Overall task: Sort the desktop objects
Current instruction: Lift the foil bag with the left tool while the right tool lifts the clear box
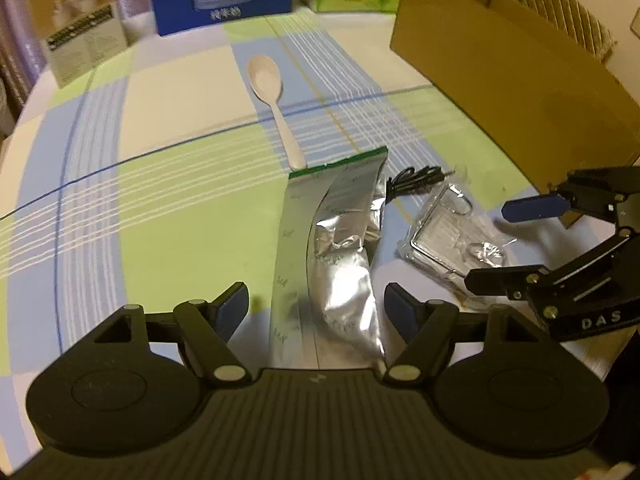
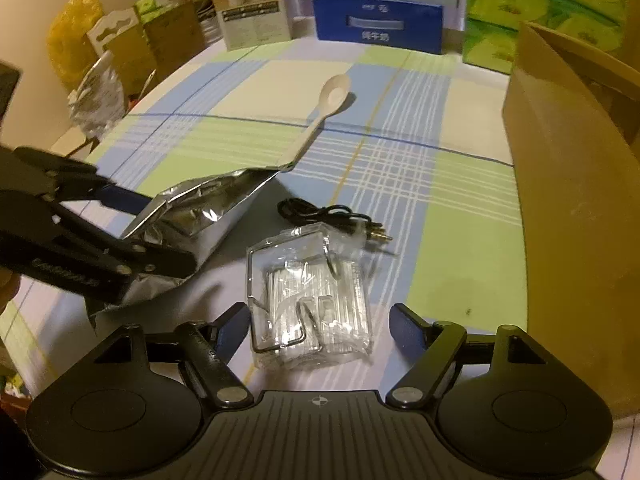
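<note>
Crinkled silver foil pouch (image 1: 340, 264), flat.

The cardboard box (image 2: 576, 184) runs off the right edge, its inside hidden from view.

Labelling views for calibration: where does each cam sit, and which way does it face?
Left wrist: on the left gripper, facing forward over the foil pouch; right gripper enters at right.
Right wrist: on the right gripper, over the clear packet; left gripper at left.
Shared: spoon, black cable, cardboard box.
</note>
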Tool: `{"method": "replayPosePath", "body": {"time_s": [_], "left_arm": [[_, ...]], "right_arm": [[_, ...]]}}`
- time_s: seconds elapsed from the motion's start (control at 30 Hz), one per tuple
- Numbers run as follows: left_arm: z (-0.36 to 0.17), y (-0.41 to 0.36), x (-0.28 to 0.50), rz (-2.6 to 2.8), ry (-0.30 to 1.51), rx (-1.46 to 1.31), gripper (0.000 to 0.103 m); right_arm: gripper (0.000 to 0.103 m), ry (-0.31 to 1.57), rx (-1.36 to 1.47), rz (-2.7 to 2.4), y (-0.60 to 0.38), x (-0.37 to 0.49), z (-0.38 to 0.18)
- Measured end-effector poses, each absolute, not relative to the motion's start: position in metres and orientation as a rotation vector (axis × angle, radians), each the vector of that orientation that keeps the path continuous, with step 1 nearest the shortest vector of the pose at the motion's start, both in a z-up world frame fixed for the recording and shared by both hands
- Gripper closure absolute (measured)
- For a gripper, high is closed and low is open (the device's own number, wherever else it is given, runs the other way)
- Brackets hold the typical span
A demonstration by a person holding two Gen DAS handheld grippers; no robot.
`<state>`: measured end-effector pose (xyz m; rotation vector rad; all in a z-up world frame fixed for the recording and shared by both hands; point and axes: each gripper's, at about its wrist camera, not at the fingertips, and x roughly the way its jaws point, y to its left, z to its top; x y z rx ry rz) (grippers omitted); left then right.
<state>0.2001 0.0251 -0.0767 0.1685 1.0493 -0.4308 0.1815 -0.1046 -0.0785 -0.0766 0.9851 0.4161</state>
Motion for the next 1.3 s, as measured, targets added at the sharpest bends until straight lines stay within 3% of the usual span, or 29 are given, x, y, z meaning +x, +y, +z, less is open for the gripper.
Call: {"method": "replayPosePath", "body": {"time_s": [0.27,0.37,0.53,1.13,1.3], "left_arm": [[-0.093,0.019,0.216,-0.456,1.107,0.23,0.039],[-0.091,0.022,0.216,-0.455,1.1,0.219,0.058],[-0.087,0.024,0.211,-0.458,1.096,0.214,0.068],[-0.078,0.036,0.208,-0.414,1.068,0.201,0.069],[-0.083,0.038,0.208,-0.404,1.084,0.2,0.069]], "right_arm": [[0.028,1.013,-0.146,0.445,-0.098,0.185,-0.089],[0.028,1.013,-0.145,0.446,-0.098,0.187,-0.088],[0.028,1.006,-0.142,0.454,-0.096,0.186,-0.086],[0.028,0.911,-0.171,0.488,-0.082,0.194,-0.084],[0.036,0.902,-0.242,0.509,-0.068,0.197,-0.09]]}}
